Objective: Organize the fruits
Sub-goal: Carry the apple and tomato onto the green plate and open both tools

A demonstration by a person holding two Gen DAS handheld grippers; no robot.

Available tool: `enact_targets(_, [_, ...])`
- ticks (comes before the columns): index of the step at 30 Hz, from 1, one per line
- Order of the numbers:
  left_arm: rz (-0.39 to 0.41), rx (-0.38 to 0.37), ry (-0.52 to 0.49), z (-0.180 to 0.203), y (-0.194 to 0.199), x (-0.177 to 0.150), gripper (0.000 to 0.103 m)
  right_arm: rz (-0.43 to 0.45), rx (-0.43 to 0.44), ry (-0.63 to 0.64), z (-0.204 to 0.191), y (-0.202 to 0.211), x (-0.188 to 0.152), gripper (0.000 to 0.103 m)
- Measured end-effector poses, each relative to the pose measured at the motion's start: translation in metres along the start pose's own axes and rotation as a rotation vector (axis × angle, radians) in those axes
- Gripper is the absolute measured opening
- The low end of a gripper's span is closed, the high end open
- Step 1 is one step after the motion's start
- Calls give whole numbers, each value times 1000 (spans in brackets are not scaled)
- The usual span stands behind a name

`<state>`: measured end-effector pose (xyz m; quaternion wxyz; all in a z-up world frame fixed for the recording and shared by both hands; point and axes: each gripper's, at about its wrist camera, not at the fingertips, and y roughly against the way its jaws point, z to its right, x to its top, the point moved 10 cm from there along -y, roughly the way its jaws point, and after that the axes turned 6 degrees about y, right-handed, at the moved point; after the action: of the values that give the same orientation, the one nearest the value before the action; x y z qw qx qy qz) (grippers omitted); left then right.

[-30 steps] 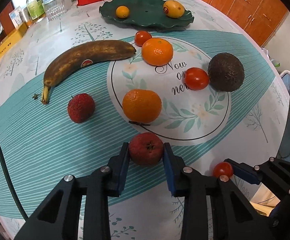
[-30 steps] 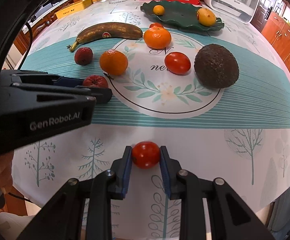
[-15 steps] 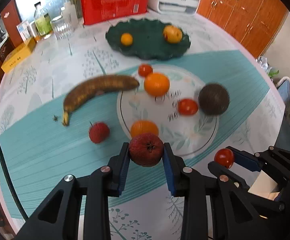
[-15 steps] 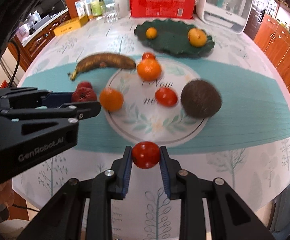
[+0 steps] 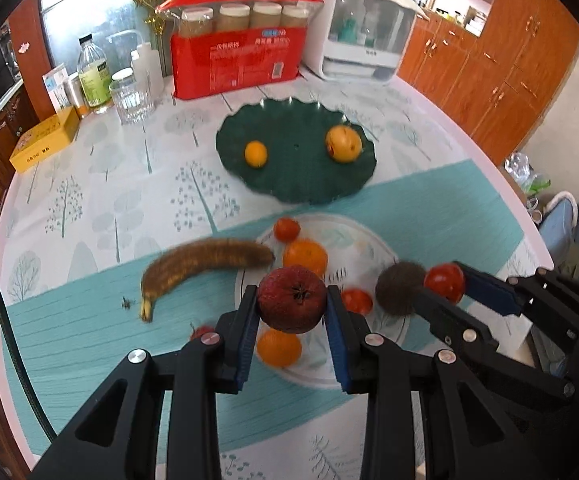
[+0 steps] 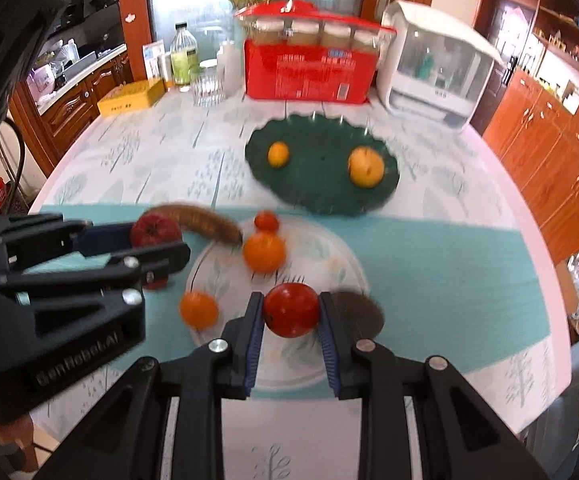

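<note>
The dark red, dimpled round fruit (image 5: 292, 298) is sitting clamped between the blue pads of the left gripper (image 5: 292, 312), lifted clear of the tablecloth, and the dark green scalloped leaf-shaped plate (image 5: 289, 184) is lying straight ahead of it at about twelve o'clock, well apart. Below and to its nine o'clock the long brown overripe banana (image 5: 205, 266) is stretching with its long axis running roughly from eight to two o'clock, stem end nearer the holder. A small orange citrus (image 5: 256, 153) is resting on the plate's left half and a yellow-orange round fruit (image 5: 343, 143) on its right half, leaving bare green between them and along the near rim. Moving rightward, two orange tangerines (image 5: 304, 256), small red tomatoes and a dark rough avocado (image 5: 397, 288) are lying scattered on the printed white circle of the cloth. Farther right, the right gripper (image 6: 292, 322) is gripping a glossy red tomato (image 6: 292, 309), also raised off the table, with the plate at its twelve o'clock. I judge both arms are about equally far from the plate; the left one is lining up with the gap between the two fruits. Behind the plate a red box of jars (image 5: 233, 60) and a white appliance (image 5: 363, 36) are closing off the far side, so overshooting is looking risky.
</note>
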<state>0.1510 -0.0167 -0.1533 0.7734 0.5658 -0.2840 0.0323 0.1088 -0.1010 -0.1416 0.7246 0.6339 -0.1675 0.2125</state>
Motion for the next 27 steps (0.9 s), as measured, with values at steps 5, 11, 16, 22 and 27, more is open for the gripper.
enact_targets(5, [37,28,37,7,-6,36,31,30,12,33,22,-7,37,27])
enact_targets(11, [77,85,94,12,-21,83,31,61,21,82,55,-27,81,27])
enact_targets(16, [103,135,155,9,-36,120,31,76,33,117,79,-48,111,27])
enact_targets(22, [105,191,189,5,-60,149,31,71,45,144,101,-80,142,27])
enact_targets(27, [77,224,207,3,-88,161,31,49,62,140,115,-111,159,27])
